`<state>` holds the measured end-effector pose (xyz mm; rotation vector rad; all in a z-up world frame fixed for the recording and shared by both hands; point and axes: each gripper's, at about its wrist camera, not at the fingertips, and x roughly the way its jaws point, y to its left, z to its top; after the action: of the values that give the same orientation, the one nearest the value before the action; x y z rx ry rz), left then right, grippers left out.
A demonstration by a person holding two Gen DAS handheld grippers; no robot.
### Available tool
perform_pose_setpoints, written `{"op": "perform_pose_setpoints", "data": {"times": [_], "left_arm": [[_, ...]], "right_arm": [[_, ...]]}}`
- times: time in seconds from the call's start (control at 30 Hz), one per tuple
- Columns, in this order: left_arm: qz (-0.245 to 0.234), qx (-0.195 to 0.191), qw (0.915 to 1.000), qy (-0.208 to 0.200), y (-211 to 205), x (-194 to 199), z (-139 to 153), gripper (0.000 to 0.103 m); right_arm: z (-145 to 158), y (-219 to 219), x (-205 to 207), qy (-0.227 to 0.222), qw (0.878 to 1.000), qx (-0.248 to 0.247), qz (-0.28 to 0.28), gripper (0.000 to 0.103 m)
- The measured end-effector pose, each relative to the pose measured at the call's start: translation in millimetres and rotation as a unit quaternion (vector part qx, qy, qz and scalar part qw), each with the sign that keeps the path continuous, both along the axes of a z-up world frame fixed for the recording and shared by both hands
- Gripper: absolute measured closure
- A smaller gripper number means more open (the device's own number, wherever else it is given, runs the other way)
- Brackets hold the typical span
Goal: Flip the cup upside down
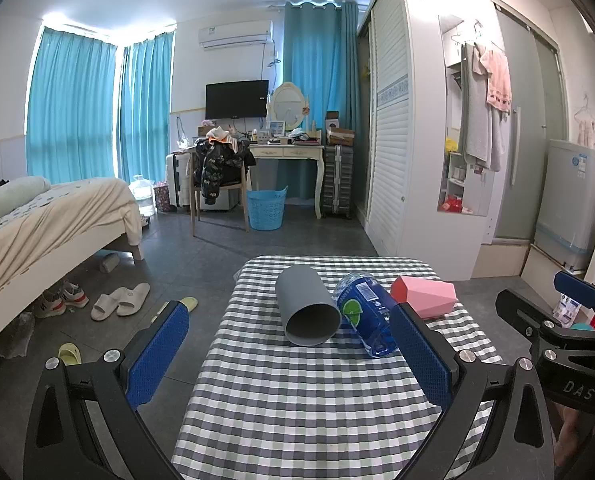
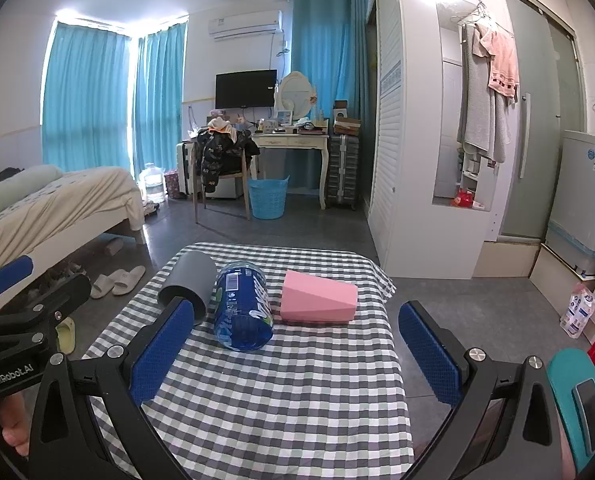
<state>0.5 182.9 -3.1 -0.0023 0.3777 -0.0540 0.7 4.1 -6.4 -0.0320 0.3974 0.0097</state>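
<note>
A grey cup (image 1: 307,306) lies on its side on the checkered table (image 1: 297,400), its mouth facing me; it also shows in the right wrist view (image 2: 187,284). Beside it lie a blue plastic bottle (image 1: 365,312) (image 2: 241,306) and a faceted pink cup (image 1: 425,294) (image 2: 317,298), both on their sides. My left gripper (image 1: 289,350) is open and empty, just short of the grey cup. My right gripper (image 2: 295,350) is open and empty, short of the bottle and pink cup. Each gripper shows at the edge of the other's view.
The small table's cloth (image 2: 297,420) hangs over its edges. Around it are grey floor, slippers (image 1: 119,300), a bed (image 1: 37,220) at left, a white wardrobe (image 1: 409,140) at right, and a desk with chair and blue basket (image 1: 265,208) at the back.
</note>
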Motion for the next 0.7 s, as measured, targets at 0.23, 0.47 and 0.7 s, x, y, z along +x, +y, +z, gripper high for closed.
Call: {"op": "perform_pose_setpoints", "data": {"times": [0.23,0.47,0.7], "left_arm": [[0.001,0.001,1.0000,0.000,0.1,0.1,-0.2,0.000],[0.001,0.001,1.0000,-0.001,0.0,-0.1,-0.4,0.000],[0.001,0.002,1.0000,-0.001,0.1,-0.1,-0.5,0.000]], "right_arm": [[-4.6,7.4,2.4,0.002,1.000,-0.002,0.002,0.000],[1.1,3.1,3.2,0.005,1.000,-0.001,0.008,0.000],[0.7,3.1,2.7,0.005,1.000,-0.001,0.009,0.000]]}}
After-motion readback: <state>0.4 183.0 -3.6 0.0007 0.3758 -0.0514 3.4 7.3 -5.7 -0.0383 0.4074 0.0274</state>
